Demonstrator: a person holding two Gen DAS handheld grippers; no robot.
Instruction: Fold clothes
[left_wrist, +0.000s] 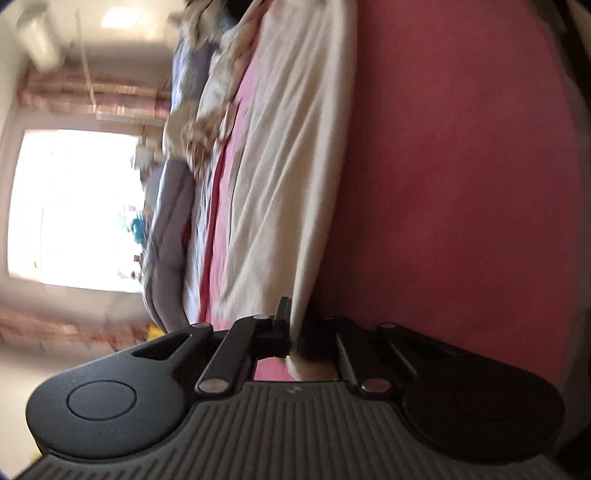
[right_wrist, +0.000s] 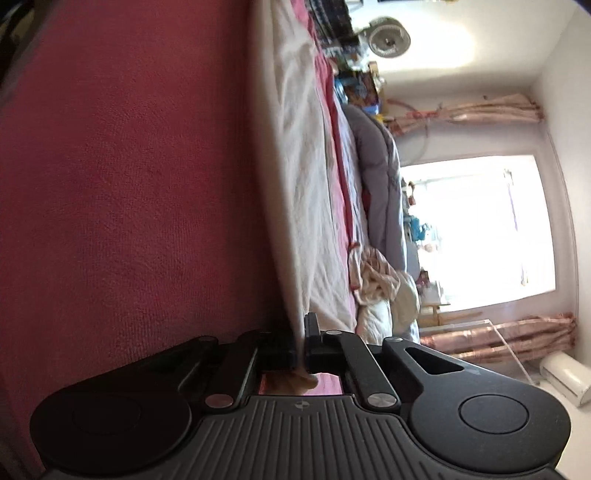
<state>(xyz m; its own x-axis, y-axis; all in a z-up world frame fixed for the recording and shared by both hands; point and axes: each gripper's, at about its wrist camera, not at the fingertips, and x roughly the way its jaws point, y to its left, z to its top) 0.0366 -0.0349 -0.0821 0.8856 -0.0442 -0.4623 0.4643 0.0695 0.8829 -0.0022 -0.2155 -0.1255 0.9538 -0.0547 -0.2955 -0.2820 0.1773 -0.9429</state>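
Both black two-finger tools, the left gripper (left_wrist: 294, 334) and the right gripper (right_wrist: 301, 338), are closed tight on an edge of the wrinkled cream-white cloth garment (left_wrist: 273, 177), which stretches away from them across the pink-red terry bed cover (left_wrist: 450, 184) toward a crumpled grey duvet (right_wrist: 380, 162).

The cream garment (left_wrist: 280, 177) is thin woven cloth, matt and finely creased. Under it the red blanket (right_wrist: 129, 184) is a nubbly, towel-like fabric, also matt. Both grippers, left (left_wrist: 294, 334) and right (right_wrist: 301, 341), are matt black plastic with ribbed grey housings and small shiny metal pivot pins.
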